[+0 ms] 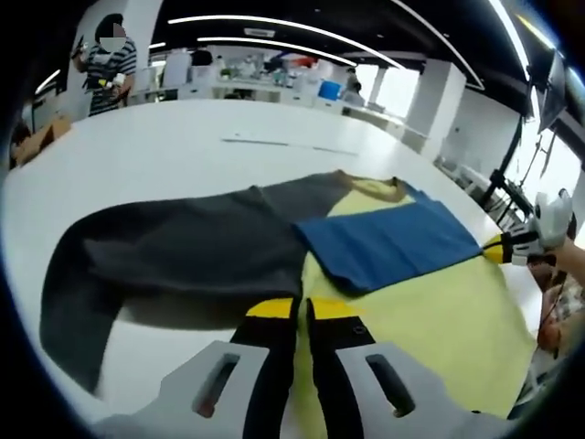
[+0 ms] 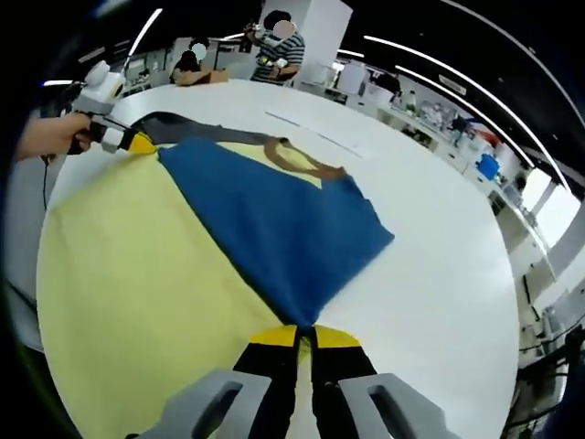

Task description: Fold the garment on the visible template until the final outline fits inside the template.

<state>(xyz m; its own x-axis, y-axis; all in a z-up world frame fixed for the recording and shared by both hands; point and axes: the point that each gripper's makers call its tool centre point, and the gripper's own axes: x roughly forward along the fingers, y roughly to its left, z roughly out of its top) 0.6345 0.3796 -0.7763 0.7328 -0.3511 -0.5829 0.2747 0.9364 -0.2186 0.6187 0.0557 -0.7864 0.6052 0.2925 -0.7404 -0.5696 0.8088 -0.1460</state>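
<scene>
White and wide, the counter [image 1: 164, 155] carries a yellow template [image 1: 439, 320] with the colour-block shirt [image 1: 228, 238] half across it, grey half hanging off onto bare counter, blue sleeve [image 2: 274, 229] folded over the yellow. Left tool [image 1: 300, 309] is pinched shut on the shirt's near edge, right tool [image 2: 298, 335] clamped on the blue corner at the far side. My call: lift both edges level and carry the grey half over in one sweep, corners matched; no readable label anywhere.

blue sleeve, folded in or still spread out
Folded in: the blue sleeve lies across the yellow body, its tip pinched in the right gripper.
</scene>
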